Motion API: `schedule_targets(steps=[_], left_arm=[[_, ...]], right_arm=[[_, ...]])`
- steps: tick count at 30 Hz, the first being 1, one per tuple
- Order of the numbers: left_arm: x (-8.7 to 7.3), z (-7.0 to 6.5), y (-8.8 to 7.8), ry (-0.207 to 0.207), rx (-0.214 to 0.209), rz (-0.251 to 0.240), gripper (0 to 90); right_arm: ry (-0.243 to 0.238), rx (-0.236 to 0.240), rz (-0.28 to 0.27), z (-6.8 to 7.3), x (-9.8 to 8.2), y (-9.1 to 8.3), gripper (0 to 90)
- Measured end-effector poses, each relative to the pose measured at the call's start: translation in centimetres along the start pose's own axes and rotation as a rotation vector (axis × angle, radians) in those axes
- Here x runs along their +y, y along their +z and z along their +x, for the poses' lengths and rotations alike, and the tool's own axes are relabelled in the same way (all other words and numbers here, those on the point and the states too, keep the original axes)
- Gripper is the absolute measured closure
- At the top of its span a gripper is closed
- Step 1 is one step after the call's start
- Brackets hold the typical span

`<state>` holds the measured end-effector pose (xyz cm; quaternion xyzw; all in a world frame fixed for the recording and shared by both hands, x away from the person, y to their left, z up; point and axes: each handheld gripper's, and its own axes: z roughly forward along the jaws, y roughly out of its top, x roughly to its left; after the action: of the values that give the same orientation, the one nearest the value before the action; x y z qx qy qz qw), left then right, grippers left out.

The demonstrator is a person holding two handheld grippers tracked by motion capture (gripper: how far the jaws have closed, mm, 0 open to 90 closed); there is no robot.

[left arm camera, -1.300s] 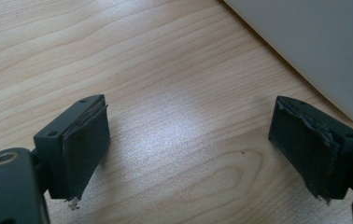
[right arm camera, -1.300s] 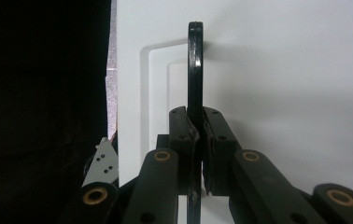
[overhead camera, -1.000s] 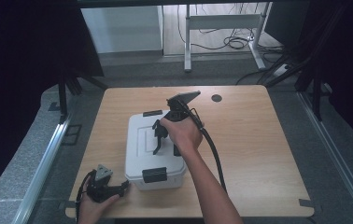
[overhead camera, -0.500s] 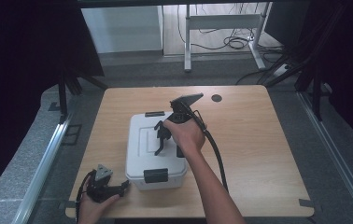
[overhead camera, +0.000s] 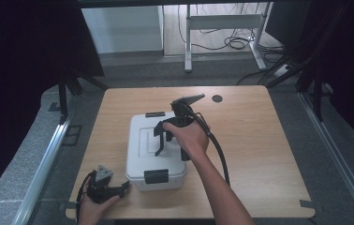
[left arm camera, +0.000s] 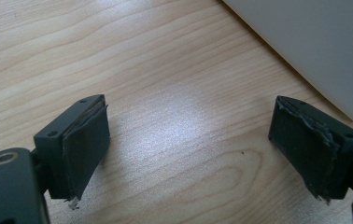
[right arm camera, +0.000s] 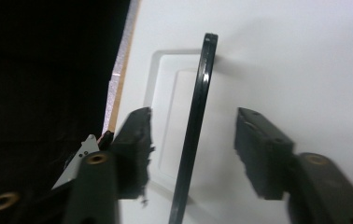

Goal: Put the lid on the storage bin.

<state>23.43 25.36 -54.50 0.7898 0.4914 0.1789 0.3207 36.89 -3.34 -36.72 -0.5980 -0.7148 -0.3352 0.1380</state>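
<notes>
Right tongs (right arm camera: 191,154) just opening, pads clear of upright black handle (right arm camera: 194,130) on white box (overhead camera: 154,150) near bench (overhead camera: 269,154) front-left. Left tongs (left arm camera: 188,149) wide, empty. Handle likely flopping down, unsupported.

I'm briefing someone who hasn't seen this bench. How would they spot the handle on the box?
On the wooden table sits a white lidded box. Standing upright from the lid's recessed panel is the thin black handle, between the right gripper's open fingers. Unlike the box's flat black latches, it stands up from the lid.
</notes>
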Motion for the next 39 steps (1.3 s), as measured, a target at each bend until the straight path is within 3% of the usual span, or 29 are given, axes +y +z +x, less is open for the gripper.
schedule_targets(steps=[5, 11, 18, 30, 39], left_arm=[[0.0, 0.0, 0.0, 0.000, 0.000, 0.000, 12.4], [0.0, 0.0, 0.0, 0.000, 0.001, 0.001, 12.4], [0.0, 0.0, 0.0, 0.000, 0.001, 0.001, 12.4], [0.0, 0.0, 0.0, -0.001, 0.001, -0.002, 12.4], [0.0, 0.0, 0.0, -0.004, 0.001, -0.003, 12.4]], right_arm=[[-0.074, 0.038, -0.066, -0.7, -0.7, -1.1, 36.3], [-0.175, 0.060, -0.156, -2.0, -1.9, -2.8, 33.9], [-0.223, 0.110, -0.235, -4.2, -3.4, -5.1, 33.7], [-0.185, 0.131, -0.312, -10.6, -6.8, -8.3, 33.8], [-0.161, 0.114, -0.349, -15.4, -9.9, -9.9, 33.4]])
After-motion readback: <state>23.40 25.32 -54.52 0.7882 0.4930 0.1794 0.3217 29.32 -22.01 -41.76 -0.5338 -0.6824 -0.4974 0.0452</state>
